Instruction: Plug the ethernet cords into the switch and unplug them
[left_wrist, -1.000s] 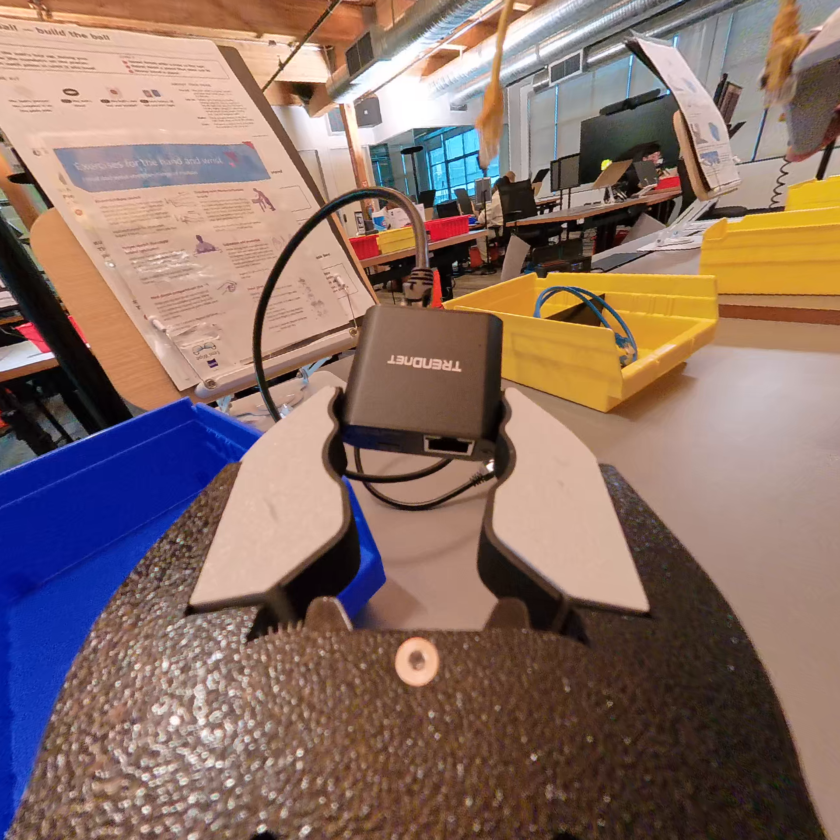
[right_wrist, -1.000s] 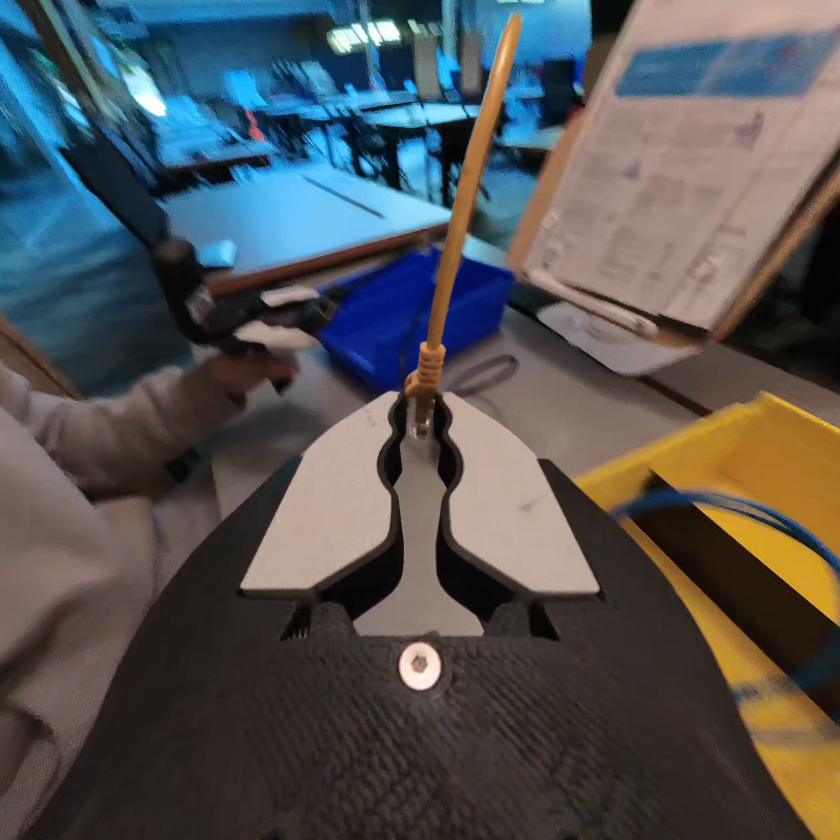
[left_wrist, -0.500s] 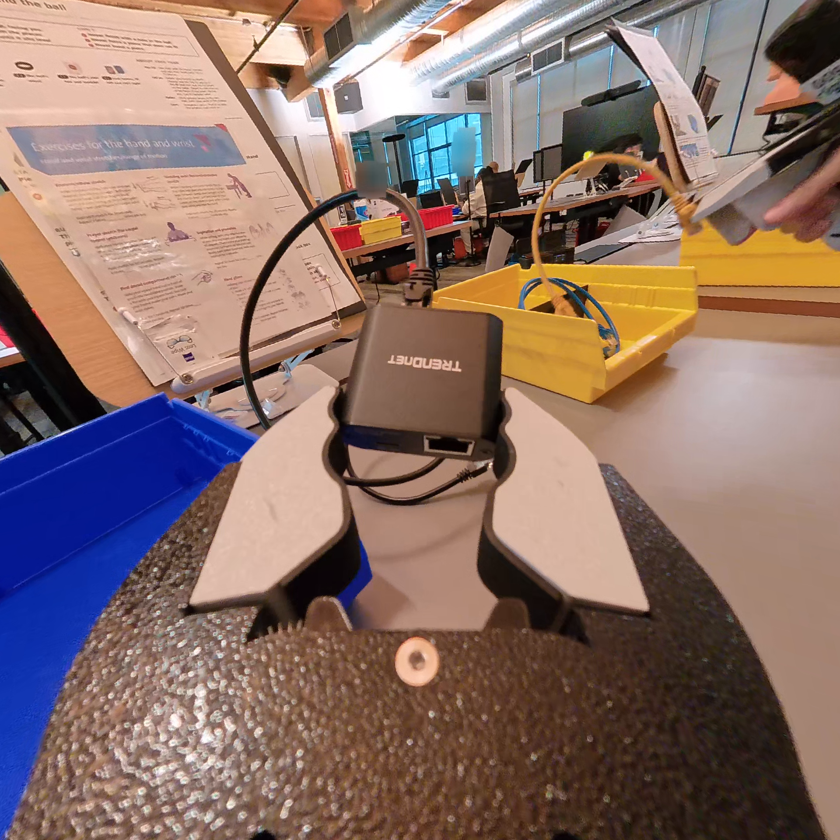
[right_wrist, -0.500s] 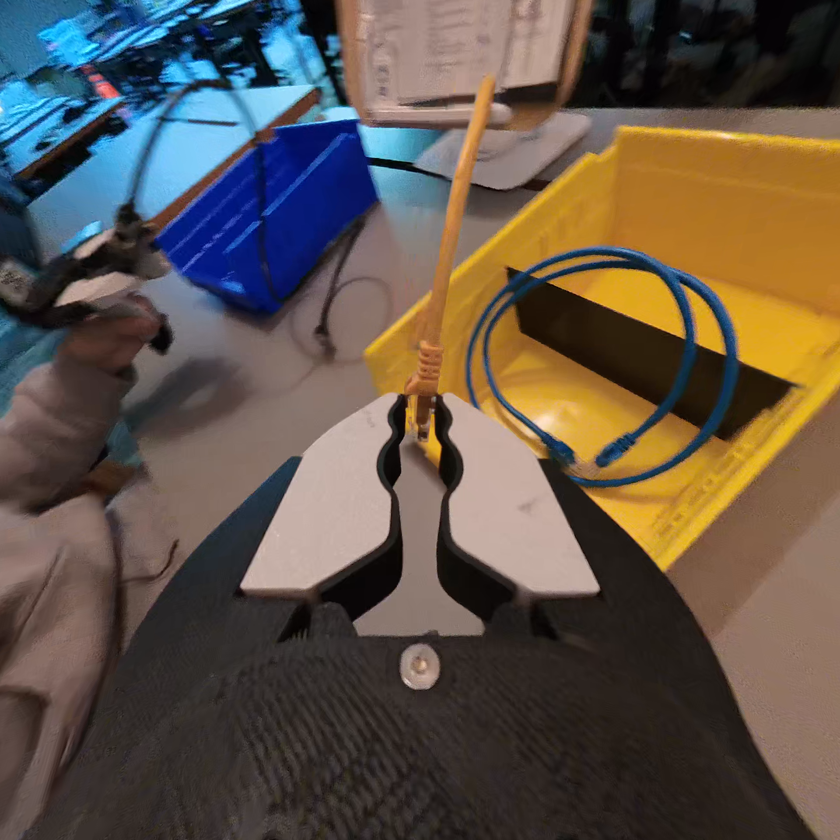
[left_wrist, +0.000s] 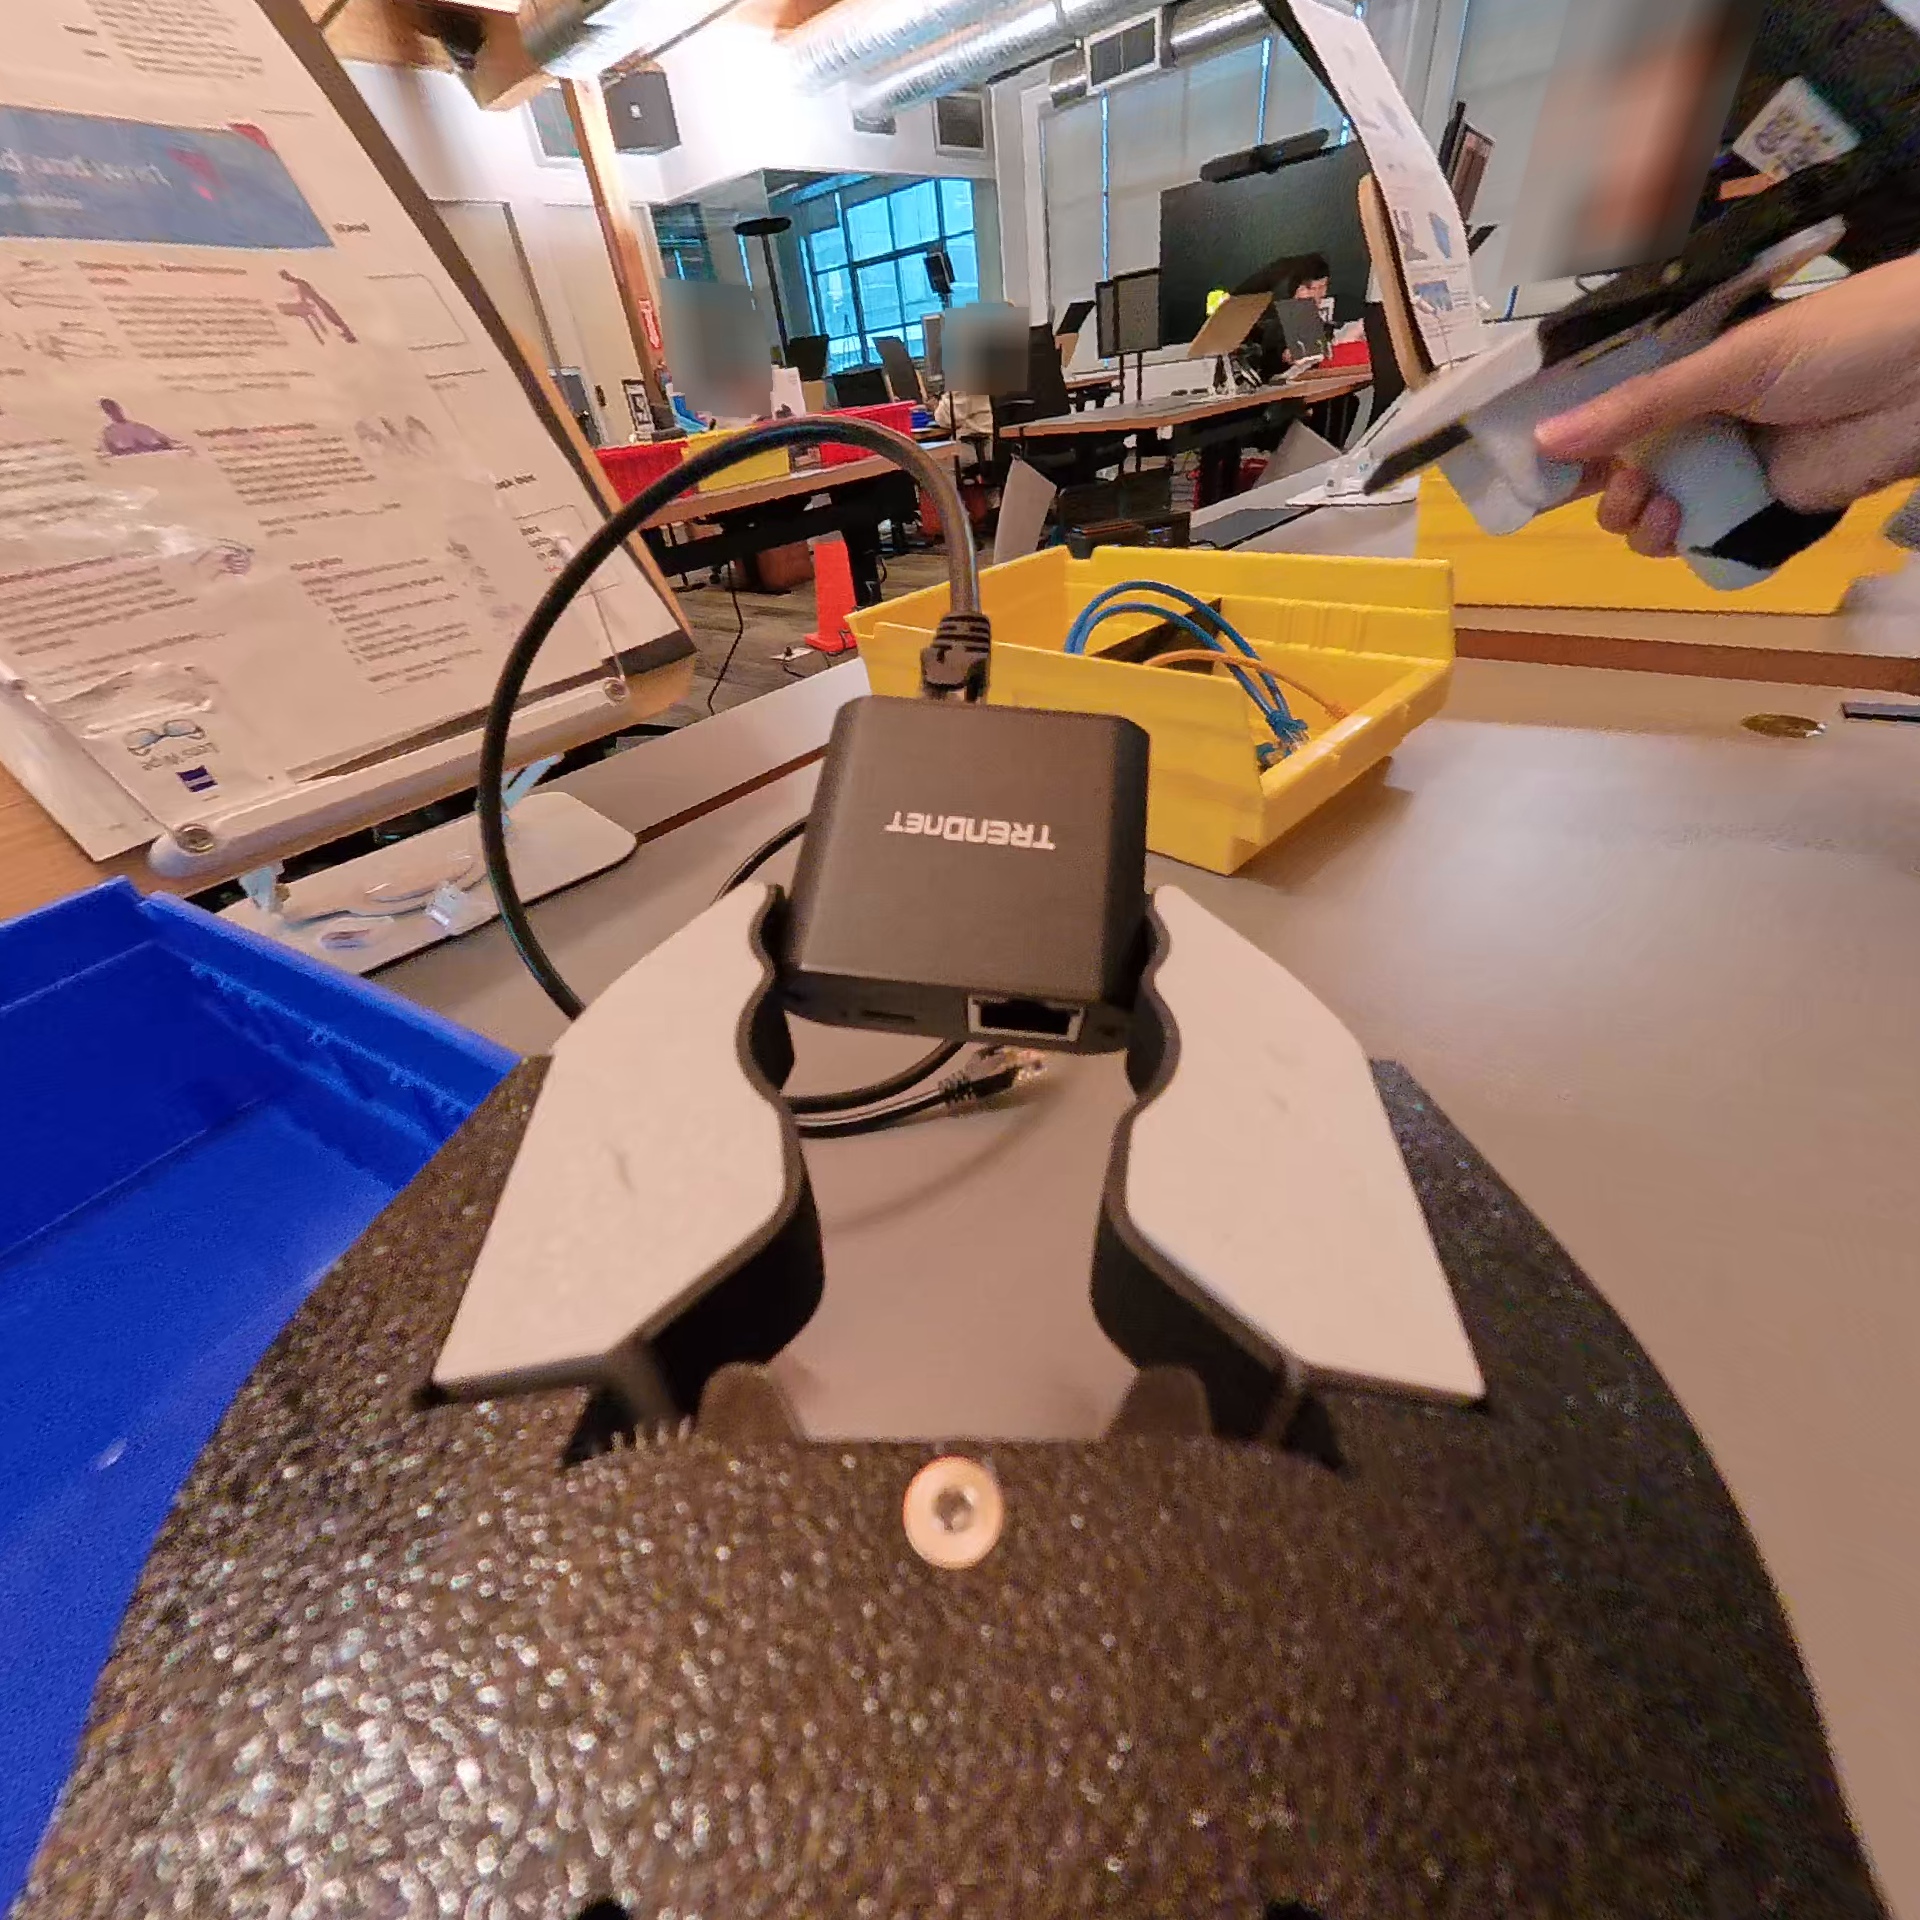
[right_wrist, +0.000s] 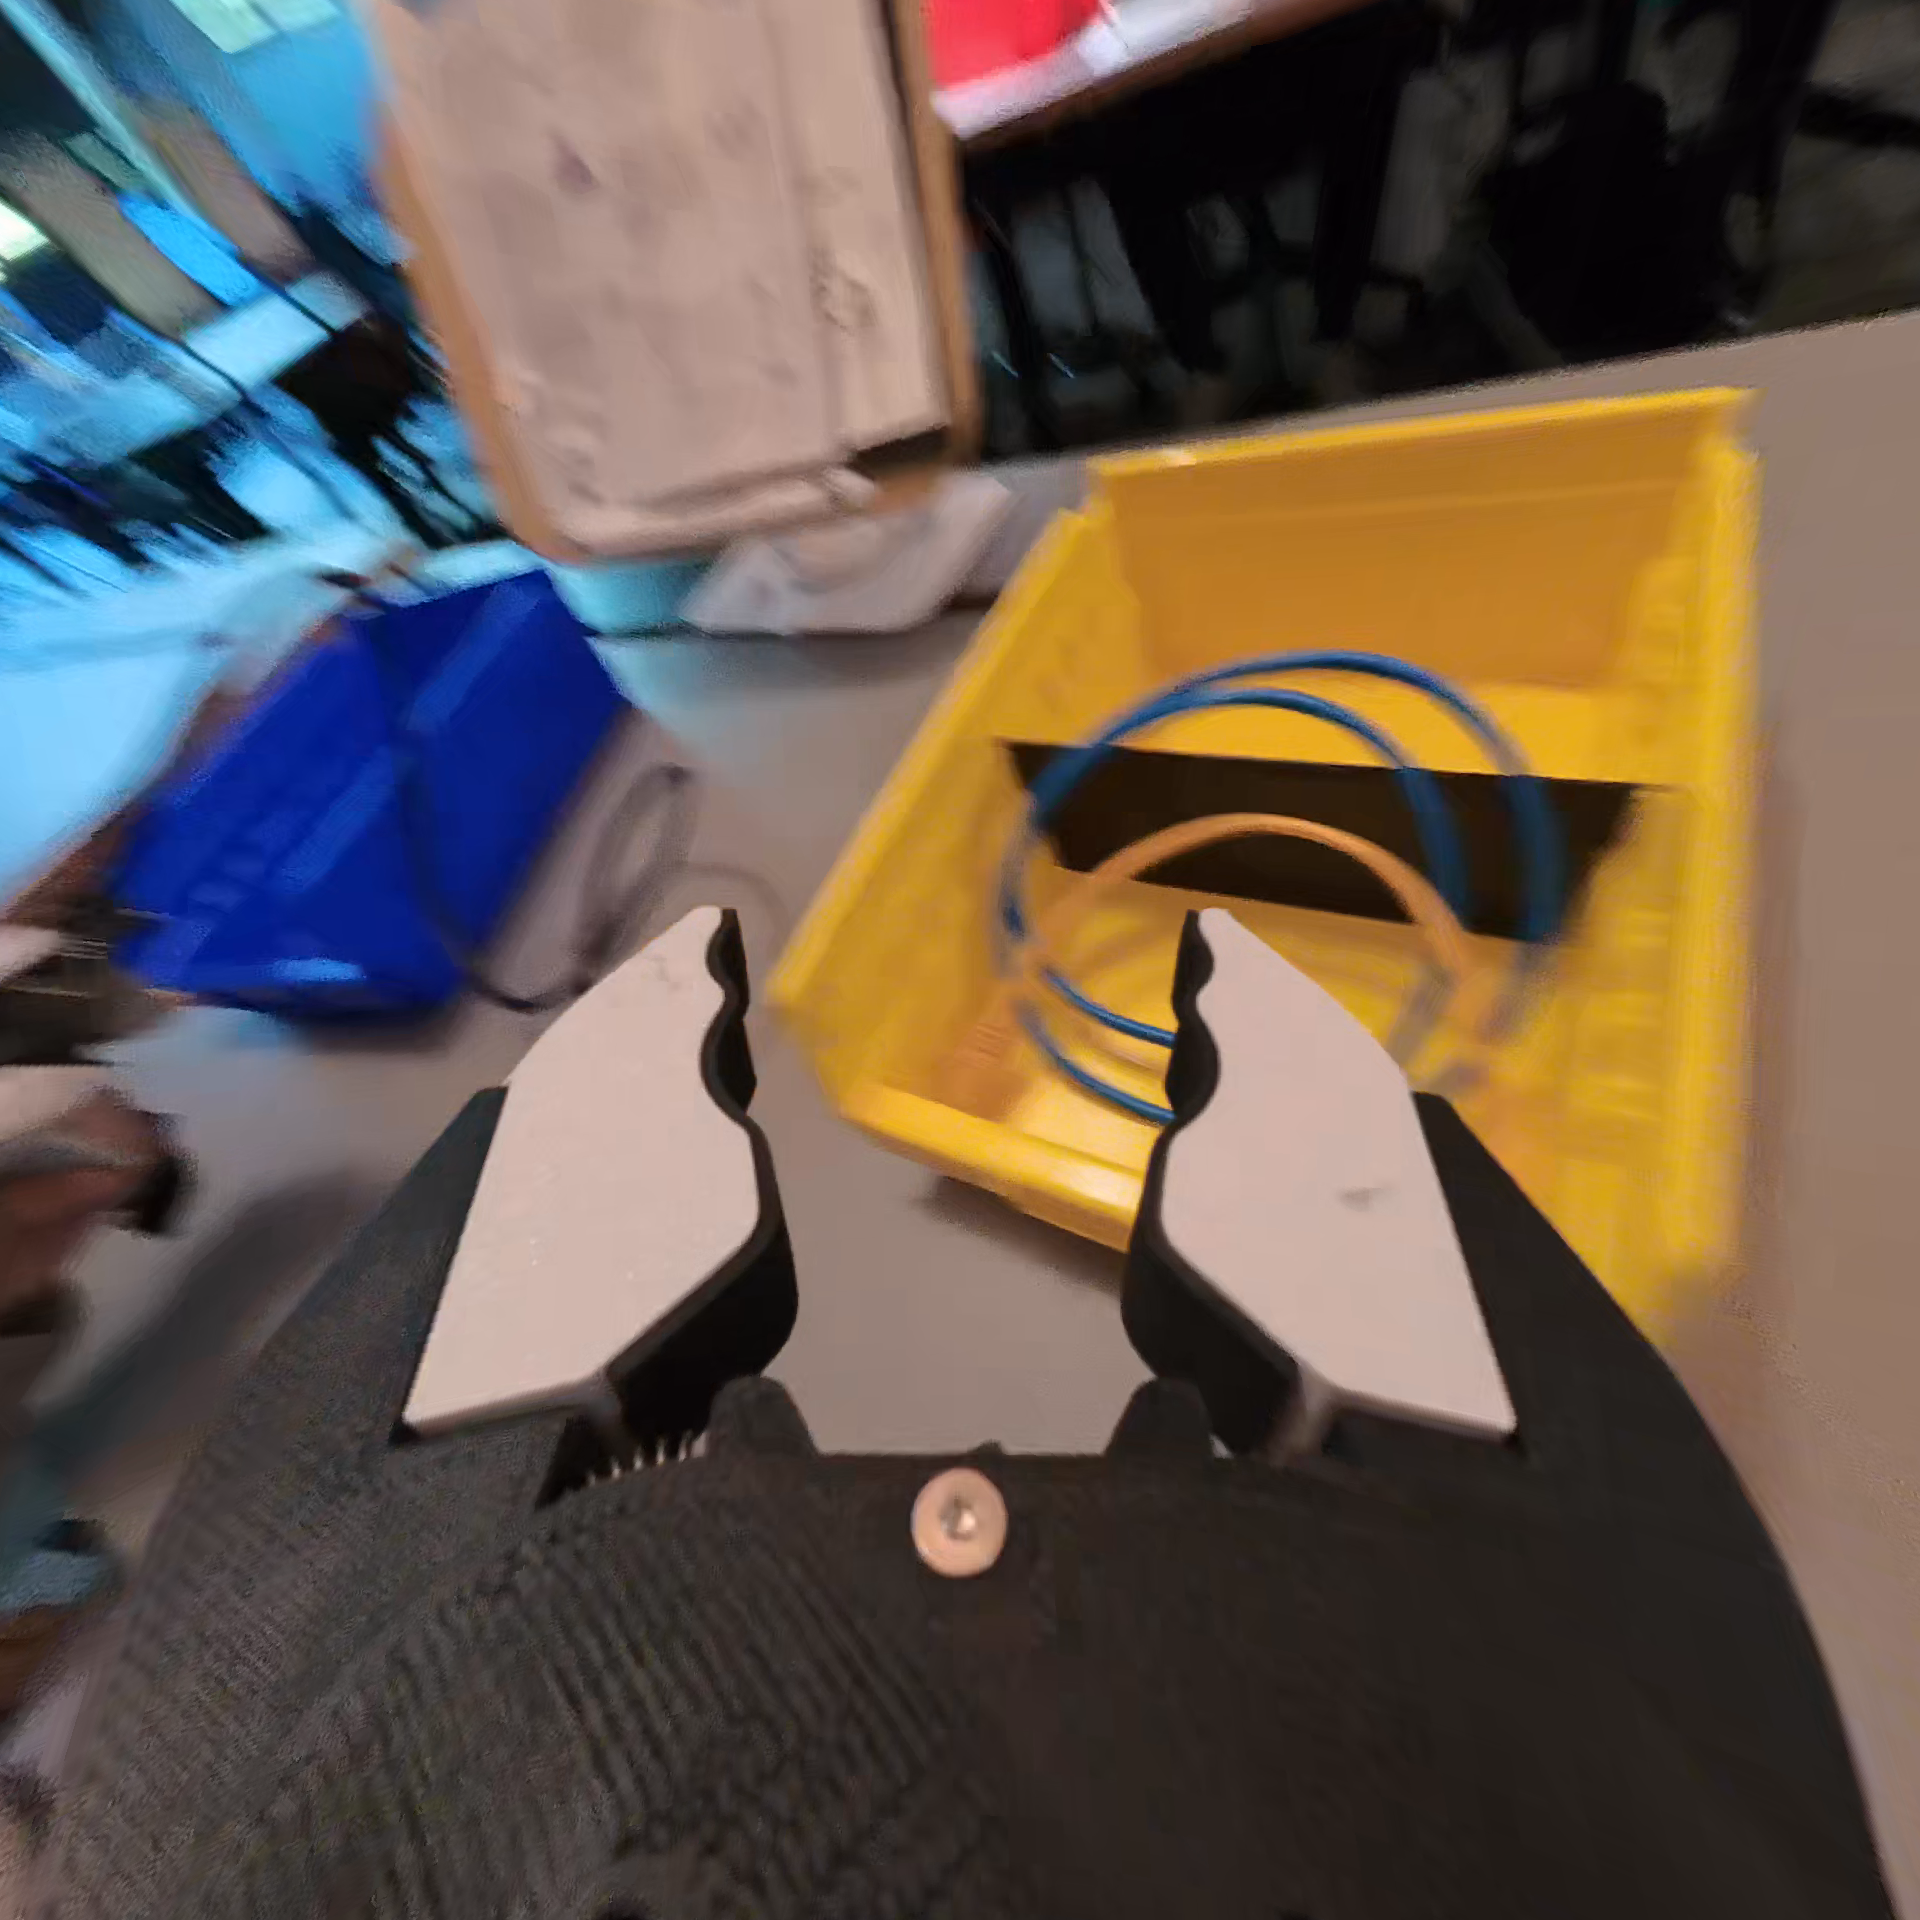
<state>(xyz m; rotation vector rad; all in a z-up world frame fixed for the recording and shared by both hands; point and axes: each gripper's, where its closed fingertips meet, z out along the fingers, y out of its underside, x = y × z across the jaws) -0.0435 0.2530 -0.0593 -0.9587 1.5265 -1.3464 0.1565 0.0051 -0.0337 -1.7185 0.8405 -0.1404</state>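
- Leftmost, well to the left of the switch (left_wrist: 971, 847), sits a blue bin (left_wrist: 156, 1122) on the grey worktop (left_wrist: 1558, 987), with a tilted clipboard stand (left_wrist: 312, 416) bearing printed sheets behind it.
- Left of the switch, a black cord (left_wrist: 520, 717) arcs up from the worktop and over; its plug (left_wrist: 958, 655) sits in the switch's far side, and its loose end (left_wrist: 987, 1075) lies on the worktop under the switch.
- At the centre, the left gripper (left_wrist: 961, 961) has its jaws clamped on the two sides of the black switch, holding it clear of the worktop; one empty port (left_wrist: 1023, 1018) faces the camera.
- Right of the switch and behind it stands a yellow bin (left_wrist: 1205, 790) with a black divider; a coiled blue cord (right_wrist: 1299, 707) and an orange cord (right_wrist: 1247, 842) lie inside, though the right wrist view is blurred.
- Far right of the switch, a hand (left_wrist: 1787, 395) holds the right gripper (right_wrist: 956, 997) above the worktop, near the yellow bin's front edge; its jaws are spread wide with nothing between them.
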